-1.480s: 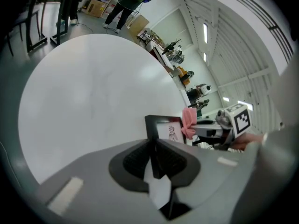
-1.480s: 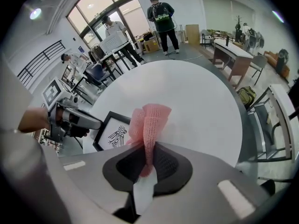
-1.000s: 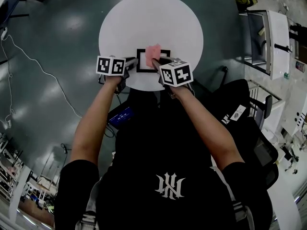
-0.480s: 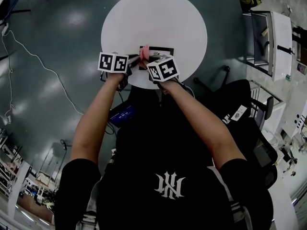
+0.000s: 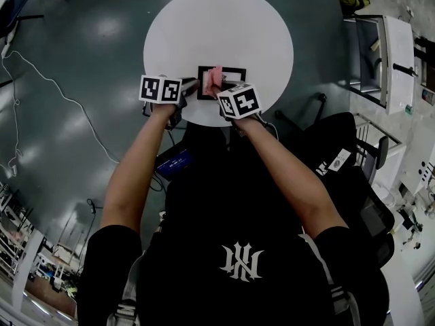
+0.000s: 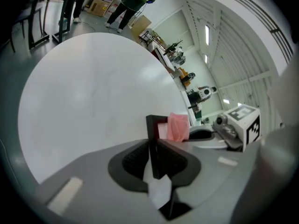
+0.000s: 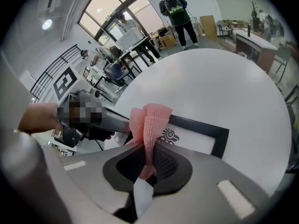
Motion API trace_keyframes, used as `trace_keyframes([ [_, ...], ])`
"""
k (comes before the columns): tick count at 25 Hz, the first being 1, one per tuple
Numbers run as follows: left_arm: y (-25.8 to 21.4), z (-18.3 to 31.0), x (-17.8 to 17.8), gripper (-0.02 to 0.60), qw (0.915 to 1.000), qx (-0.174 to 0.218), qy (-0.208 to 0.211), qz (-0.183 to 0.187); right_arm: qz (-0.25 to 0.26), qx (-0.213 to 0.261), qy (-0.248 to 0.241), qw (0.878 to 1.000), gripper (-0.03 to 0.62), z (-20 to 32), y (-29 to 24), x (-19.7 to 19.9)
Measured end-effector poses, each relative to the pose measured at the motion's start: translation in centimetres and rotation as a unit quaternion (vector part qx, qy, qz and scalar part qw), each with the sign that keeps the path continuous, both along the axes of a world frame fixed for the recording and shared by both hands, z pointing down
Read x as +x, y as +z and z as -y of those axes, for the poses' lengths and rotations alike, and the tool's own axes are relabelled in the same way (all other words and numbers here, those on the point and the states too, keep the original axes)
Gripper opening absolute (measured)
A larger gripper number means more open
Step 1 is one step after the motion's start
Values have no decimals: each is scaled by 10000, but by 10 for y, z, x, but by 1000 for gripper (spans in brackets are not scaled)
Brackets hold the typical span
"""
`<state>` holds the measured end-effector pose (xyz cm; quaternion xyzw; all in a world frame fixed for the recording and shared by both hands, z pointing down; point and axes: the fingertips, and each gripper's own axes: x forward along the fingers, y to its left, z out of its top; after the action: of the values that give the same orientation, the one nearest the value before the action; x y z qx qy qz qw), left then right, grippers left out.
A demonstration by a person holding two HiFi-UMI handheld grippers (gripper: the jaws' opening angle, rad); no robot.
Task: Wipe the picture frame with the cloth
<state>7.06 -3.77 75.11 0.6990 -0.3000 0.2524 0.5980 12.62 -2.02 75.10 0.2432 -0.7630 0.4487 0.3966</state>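
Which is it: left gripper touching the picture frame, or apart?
Touching: the left gripper view shows the left gripper shut on the picture frame, its black edge between the jaws.

Black picture frame point(image 5: 234, 73) lying on white table point(image 5: 217, 26), bunched pink mesh cloth point(image 5: 215, 78) over it

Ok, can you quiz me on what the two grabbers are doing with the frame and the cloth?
1. True or false: the right gripper is shut on the pink cloth.
2. What does the left gripper hold? A) a cup B) the edge of the black picture frame C) nothing
3. Fill in the blank: the round table is ____ in colour.

Key: 1 true; 2 B; 3 white.
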Motion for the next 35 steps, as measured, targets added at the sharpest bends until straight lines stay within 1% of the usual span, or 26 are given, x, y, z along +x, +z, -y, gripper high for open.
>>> trace_keyframes([
  [6, -1, -1, 2, 55, 10000, -3, 4, 12, -303, 137, 8, 9994, 31, 3, -1, 32],
  [14, 1, -2, 1, 55, 10000, -17, 6, 42, -642, 138, 182, 9977, 29, 6, 0, 65],
  [17, 1, -2, 1, 55, 10000, -19, 15, 66, -680, 205, 194, 9973, 29, 8, -3, 71],
  [27, 1, 0, 0, 55, 10000, -10, -25, 52, -758, 202, 379, 9962, 29, 8, -2, 87],
  [32, 1, 0, 0, 55, 10000, -2, 3, 54, -984, 309, 390, 9939, 30, 11, -3, 103],
  [35, 1, -1, 0, 55, 10000, -2, -1, 56, -1036, 302, 382, 9934, 29, 12, -3, 103],
])
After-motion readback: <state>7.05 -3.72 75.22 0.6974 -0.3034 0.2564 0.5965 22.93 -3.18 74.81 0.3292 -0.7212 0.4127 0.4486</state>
